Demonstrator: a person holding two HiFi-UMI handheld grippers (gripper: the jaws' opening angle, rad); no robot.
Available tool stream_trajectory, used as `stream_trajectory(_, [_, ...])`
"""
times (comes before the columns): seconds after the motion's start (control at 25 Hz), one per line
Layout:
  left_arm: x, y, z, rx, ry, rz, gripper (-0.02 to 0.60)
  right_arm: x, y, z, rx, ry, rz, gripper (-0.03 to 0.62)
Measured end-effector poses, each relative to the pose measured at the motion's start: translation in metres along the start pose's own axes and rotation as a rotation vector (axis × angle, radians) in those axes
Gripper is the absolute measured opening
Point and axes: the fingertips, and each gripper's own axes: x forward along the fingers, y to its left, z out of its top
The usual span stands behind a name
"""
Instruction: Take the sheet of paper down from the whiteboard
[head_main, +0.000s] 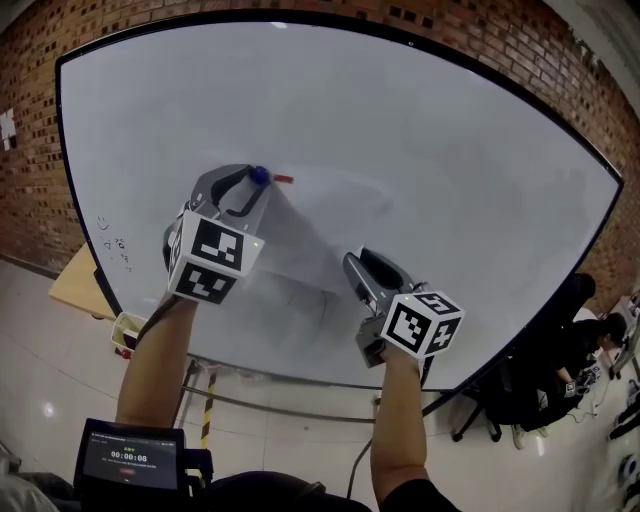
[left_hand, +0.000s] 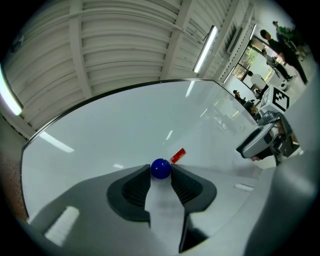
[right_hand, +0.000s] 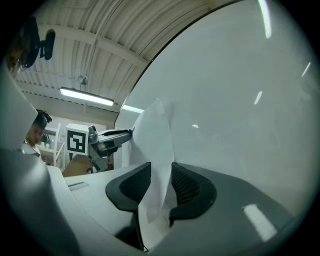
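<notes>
White sheet (right_hand: 156, 135) between parted right tongs (right_hand: 161, 171), left tongs (left_hand: 160, 174) pinching blue magnet (left_hand: 160, 168)

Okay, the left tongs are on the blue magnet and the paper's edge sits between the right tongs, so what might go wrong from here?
1. The right tongs stand apart around the sheet of paper without clamping it. If the blue magnet comes off first, the sheet may drop.
2. The left tongs pinch that round magnet only at their very tips, so it could squirt out.
</notes>
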Motion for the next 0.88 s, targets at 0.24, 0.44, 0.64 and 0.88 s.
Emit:
stream_trajectory(0.24, [-0.0005, -0.0001, -0.0020, -0.003, -0.001, 0.007, 0.129, -0.0003, -0.0070, -0.0034, 0.022, 0.009, -0.008, 0.094])
stream_trajectory(0.44, [-0.0006, 0.0022, 0.0003, -0.005, -0.003, 0.015, 0.129, 0.0054, -0.0045, -0.0071, -0.002, 0.029, -0.023, 0.064])
stream_trajectory(0.64, [-0.0025, 0.0031, 0.0029, -0.011, -0.012, 0.015, 0.129, 0.0053, -0.0015, -0.0052, 0.026, 0.019, 0.018, 0.069])
stream_trajectory(0.88, [-0.0008, 0.0024, 0.0041, -0.030, -0.017, 0.023, 0.124, -0.0003, -0.0089, -0.0011, 0.052, -0.006, -0.014, 0.014])
